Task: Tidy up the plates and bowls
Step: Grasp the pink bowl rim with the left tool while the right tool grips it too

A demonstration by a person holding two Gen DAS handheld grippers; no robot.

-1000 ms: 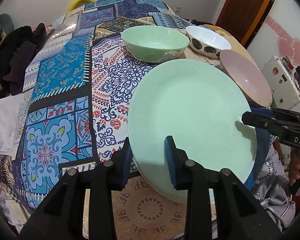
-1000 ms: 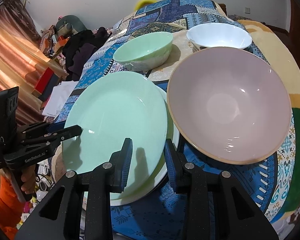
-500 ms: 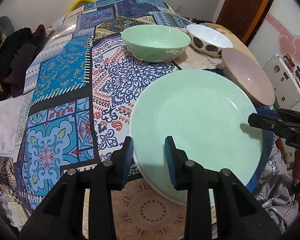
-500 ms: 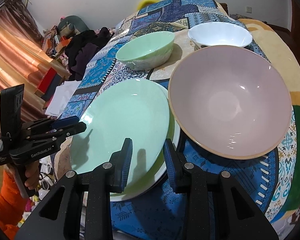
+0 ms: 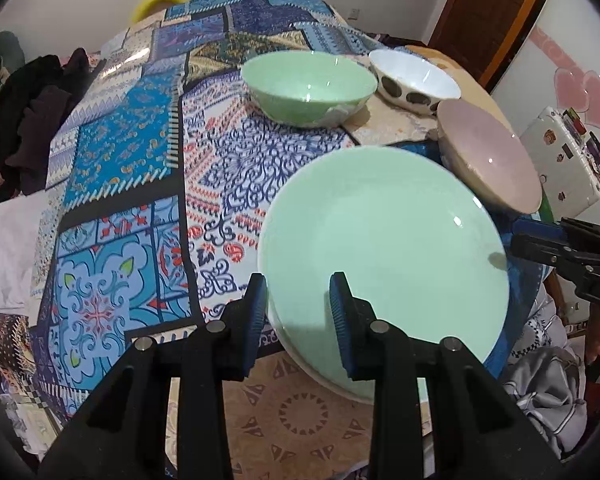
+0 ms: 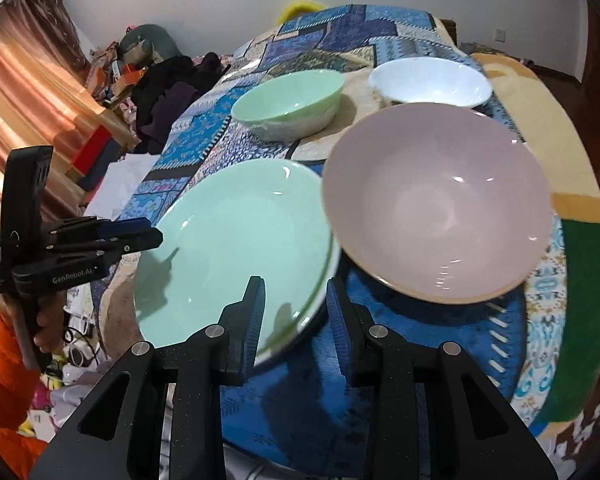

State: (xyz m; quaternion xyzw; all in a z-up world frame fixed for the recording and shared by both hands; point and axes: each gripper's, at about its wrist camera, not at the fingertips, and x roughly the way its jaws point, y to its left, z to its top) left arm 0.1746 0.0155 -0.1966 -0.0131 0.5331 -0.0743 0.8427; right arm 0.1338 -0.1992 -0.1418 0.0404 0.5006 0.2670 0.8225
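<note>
A pale green plate (image 5: 384,248) (image 6: 236,248) lies flat on a white-rimmed plate (image 6: 323,302) near the front edge of the table. My left gripper (image 5: 298,312) hovers over its near-left rim, and my right gripper (image 6: 296,312) over its near-right rim. Both have their jaws a little apart and hold nothing. Each shows in the other's view: the left gripper (image 6: 156,234) at the plate's left edge, the right gripper (image 5: 516,238) just off its right edge. A pink bowl (image 5: 484,160) (image 6: 436,208) stands right of the plates. Behind are a green bowl (image 5: 308,80) (image 6: 288,96) and a white spotted bowl (image 5: 412,76) (image 6: 428,80).
A patchwork cloth (image 5: 116,160) covers the table. Dark clothes (image 5: 28,116) are piled at the far left. A white case (image 5: 564,160) stands off the table's right side. An orange sleeve (image 6: 4,400) holds the left gripper's handle.
The green plate has sunk and now lies flatter on the plate under it. The right gripper's tips have drawn back off its right edge.
</note>
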